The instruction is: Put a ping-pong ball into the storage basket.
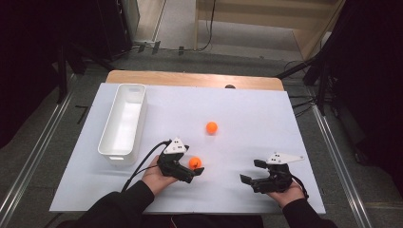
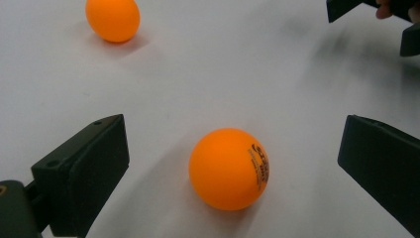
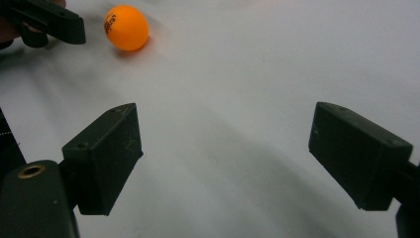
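Note:
An orange ping-pong ball (image 1: 195, 163) (image 2: 229, 169) with dark print lies on the white table sheet (image 1: 247, 118), between the jaws of my left gripper (image 1: 191, 160) (image 2: 233, 146). That gripper is open, and its fingers are not touching the ball. A second orange ball (image 1: 211, 127) (image 2: 112, 19) rests farther up the sheet, apart from both grippers. My right gripper (image 1: 252, 171) (image 3: 230, 134) sits open near the front right of the sheet, nothing between its jaws. From the right gripper view the near ball (image 3: 126, 28) sits beside a finger of the left gripper (image 3: 49, 21).
A white rectangular bin (image 1: 122, 123) stands along the left side of the sheet, and I see nothing inside it. Wood of the table (image 1: 190, 78) shows at the far edge. The floor and dark stands surround the table.

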`<state>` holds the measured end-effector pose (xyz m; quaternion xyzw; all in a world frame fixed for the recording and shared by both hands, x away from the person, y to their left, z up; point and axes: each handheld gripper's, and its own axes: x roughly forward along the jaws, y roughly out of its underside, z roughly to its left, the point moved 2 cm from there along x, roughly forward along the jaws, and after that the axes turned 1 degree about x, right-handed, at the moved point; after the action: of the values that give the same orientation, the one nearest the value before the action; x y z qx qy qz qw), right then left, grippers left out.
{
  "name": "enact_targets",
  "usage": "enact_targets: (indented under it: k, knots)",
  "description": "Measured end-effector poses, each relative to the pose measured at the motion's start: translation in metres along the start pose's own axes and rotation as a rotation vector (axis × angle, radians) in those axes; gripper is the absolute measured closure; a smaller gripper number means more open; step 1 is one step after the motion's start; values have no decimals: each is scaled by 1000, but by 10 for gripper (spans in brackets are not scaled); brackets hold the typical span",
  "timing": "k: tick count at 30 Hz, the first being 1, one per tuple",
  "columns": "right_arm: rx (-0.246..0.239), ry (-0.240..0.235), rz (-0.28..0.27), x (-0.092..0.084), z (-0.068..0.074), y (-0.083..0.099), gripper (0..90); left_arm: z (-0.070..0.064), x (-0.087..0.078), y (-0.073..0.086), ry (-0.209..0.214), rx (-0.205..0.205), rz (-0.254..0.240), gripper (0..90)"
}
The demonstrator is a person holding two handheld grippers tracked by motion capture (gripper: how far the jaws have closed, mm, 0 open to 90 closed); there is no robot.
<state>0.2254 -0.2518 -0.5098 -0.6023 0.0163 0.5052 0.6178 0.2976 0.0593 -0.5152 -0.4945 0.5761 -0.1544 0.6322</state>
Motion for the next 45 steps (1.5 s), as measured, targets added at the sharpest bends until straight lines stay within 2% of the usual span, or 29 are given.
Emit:
enact_targets:
  k: [7, 13, 16, 21, 26, 34, 40, 45]
  knots:
    - [4, -3, 2, 0, 0, 0, 116, -2, 8, 5, -12, 25, 66, 0]
    - [0, -3, 3, 0, 0, 0, 116, -2, 10, 5, -13, 21, 79, 0]
    - [-1, -3, 4, 0, 0, 0, 116, -3, 12, 5, -27, 35, 104, 0]
    - [0, -1, 5, 0, 0, 0, 116, -8, 19, 5, -77, 81, 177, 40]
    - [2, -1, 9, 0, 0, 1, 116, -13, 22, 6, -119, 139, 206, 40]
    - [-7, 2, 7, 1, 1, 1, 116, -13, 21, 6, -128, 139, 203, 52]
    - [-7, -1, 9, 1, 1, 1, 116, -13, 18, 6, -133, 126, 175, 171]
    - [-8, -1, 14, 1, 1, 1, 116, -12, 17, 6, -138, 126, 174, 214]
